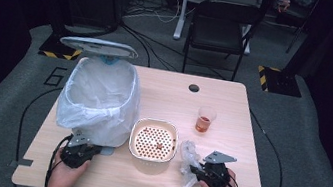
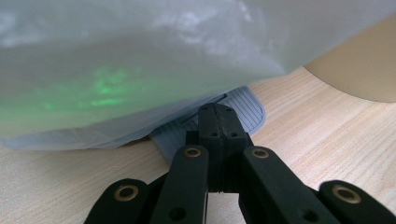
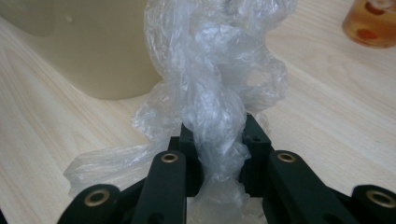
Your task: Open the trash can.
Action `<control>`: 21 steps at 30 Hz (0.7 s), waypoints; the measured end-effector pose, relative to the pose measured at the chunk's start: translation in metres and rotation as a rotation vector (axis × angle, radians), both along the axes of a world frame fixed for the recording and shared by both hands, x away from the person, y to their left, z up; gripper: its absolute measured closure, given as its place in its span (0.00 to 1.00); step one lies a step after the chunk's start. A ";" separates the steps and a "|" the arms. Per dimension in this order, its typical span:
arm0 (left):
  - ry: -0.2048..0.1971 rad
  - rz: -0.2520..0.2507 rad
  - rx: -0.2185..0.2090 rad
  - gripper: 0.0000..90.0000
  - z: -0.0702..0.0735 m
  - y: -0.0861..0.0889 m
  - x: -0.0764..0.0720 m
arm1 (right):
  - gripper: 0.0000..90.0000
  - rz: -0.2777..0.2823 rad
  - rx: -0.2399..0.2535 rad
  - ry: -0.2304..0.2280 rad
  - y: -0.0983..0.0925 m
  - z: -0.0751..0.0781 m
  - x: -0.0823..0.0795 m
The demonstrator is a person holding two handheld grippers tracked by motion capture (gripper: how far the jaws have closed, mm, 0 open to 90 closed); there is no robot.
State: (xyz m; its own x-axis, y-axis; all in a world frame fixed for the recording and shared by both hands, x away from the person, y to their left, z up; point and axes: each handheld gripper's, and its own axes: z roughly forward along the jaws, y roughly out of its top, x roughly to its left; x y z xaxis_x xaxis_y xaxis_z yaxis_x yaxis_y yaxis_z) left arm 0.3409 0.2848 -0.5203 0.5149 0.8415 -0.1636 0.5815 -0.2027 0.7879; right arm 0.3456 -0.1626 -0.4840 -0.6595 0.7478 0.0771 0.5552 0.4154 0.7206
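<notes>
Item: crumpled plastic bag [image 3: 212, 93], clear film, at 3 o'clock of cream perforated pot [image 1: 153, 144], table's near-right. Light, soft, slippery, tears easily; best hold at bunched middle. R gripper [image 3: 219, 140] clamped on that bunch. L gripper [image 2: 215, 112] jaws together, nothing between, on bin's pedal [image 2: 243, 109].

Hidden and cut-off parts

The bin liner [image 2: 140, 60] covers most of the grey pedal [image 2: 243, 112]; the crumpled plastic bag [image 3: 219, 93] hides the right hand-held gripper [image 3: 219, 144] pads; the cup [image 3: 371, 23] is cropped.
</notes>
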 end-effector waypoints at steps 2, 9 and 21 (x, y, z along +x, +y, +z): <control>0.000 0.000 0.003 1.00 0.000 0.000 0.000 | 0.84 0.000 0.002 0.007 -0.001 0.003 0.000; 0.003 0.012 0.013 1.00 0.001 -0.001 -0.001 | 0.84 -0.024 0.040 -0.013 -0.011 0.034 0.004; -0.001 0.010 0.002 1.00 0.000 0.000 0.000 | 0.83 0.014 0.053 -0.077 -0.004 0.090 0.013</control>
State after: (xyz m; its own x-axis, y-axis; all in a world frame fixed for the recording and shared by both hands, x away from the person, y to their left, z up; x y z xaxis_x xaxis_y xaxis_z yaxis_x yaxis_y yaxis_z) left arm 0.3405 0.2847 -0.5202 0.5069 0.8468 -0.1612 0.5830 -0.1990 0.7877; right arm 0.3581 -0.1663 -0.3940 -0.6752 0.7347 0.0654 0.4921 0.3827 0.7819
